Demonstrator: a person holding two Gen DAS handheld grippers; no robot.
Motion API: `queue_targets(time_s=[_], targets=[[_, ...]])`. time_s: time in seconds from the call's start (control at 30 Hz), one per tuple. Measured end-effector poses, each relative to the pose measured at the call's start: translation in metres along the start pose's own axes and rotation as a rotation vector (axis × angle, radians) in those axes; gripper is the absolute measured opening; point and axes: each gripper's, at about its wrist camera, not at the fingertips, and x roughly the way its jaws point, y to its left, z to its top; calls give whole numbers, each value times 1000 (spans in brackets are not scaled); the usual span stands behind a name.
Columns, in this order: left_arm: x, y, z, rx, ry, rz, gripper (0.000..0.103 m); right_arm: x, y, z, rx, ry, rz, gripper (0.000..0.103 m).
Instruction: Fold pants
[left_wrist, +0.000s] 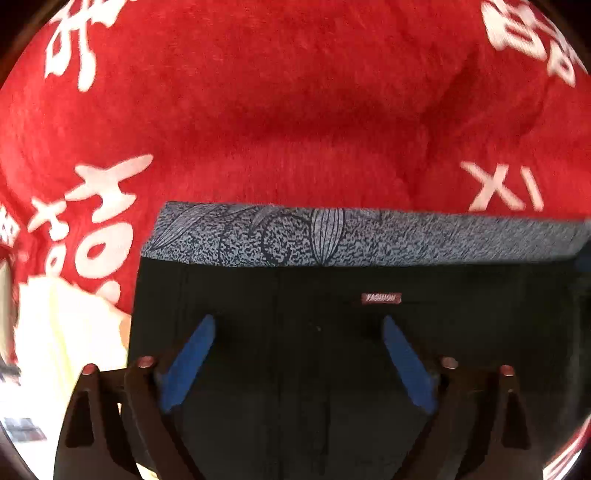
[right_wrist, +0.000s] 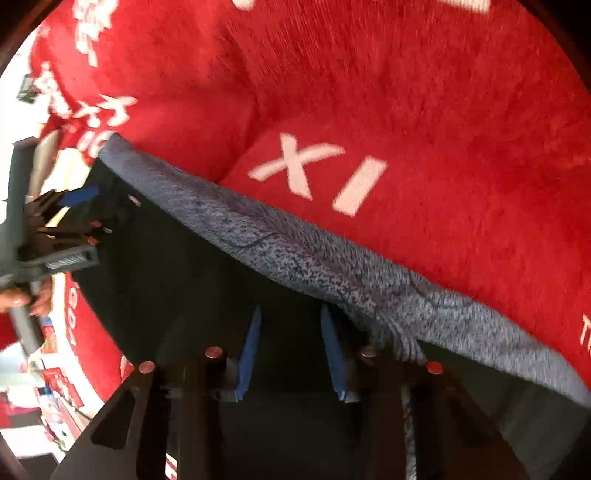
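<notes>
one pair of black pants (left_wrist: 280, 354) with a grey band (left_wrist: 369, 236) lies on one red blanket (left_wrist: 295, 110). two grippers: the left gripper (left_wrist: 297, 332) spread wide above them, the right gripper (right_wrist: 291, 314) narrower, apparently gripping nothing.

Both wrist views face steeply down, close over pants (left_wrist: 332, 350) on red blanket (left_wrist: 295, 110); shared, seemingly: grey waistband (right_wrist: 314, 258).

A home, most likely a bedroom: a plush red blanket (left_wrist: 295, 110) printed with white characters and the letters "XI" fills both views like a bedspread. Past the blanket's left edge lies pale floor (right_wrist: 22, 362) with red-printed clutter (right_wrist: 59, 384).
</notes>
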Motion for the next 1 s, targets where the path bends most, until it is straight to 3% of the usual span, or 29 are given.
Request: queue_targets(time_s=[0.03,0.1,0.13,0.23,0.37,0.57,0.63,0.7,0.77,1.0], targets=[[-1,2,1,-8,7,-7,94,-6,3,-2,-28,0,-5,38],[-3,4,4,-29,37,-1,94,-21,7,-6,-70,-38,-48,60],[-6,4,5,-33,37,4,93,-33,9,-8,-97,-69,-60,63],[-22,-6,7,-23,1,-12,93,-52,13,-11,-155,-115,-128,66],[-37,-35,11,58,-26,-18,94,-55,13,-10,-282,-102,-311,68],[-56,-68,-11,56,12,-49,94,-62,0,-32,-384,-38,-386,68],[-63,-80,-21,58,31,-57,94,-62,-1,-38,-384,-24,-376,63],[-69,-93,-30,67,44,-63,93,-63,-1,-46,-392,-8,-380,37],[-73,-102,-37,82,56,-72,94,-65,1,-53,-391,8,-369,29],[-92,-127,-61,136,42,-112,94,-81,9,-88,-356,3,-412,27]])
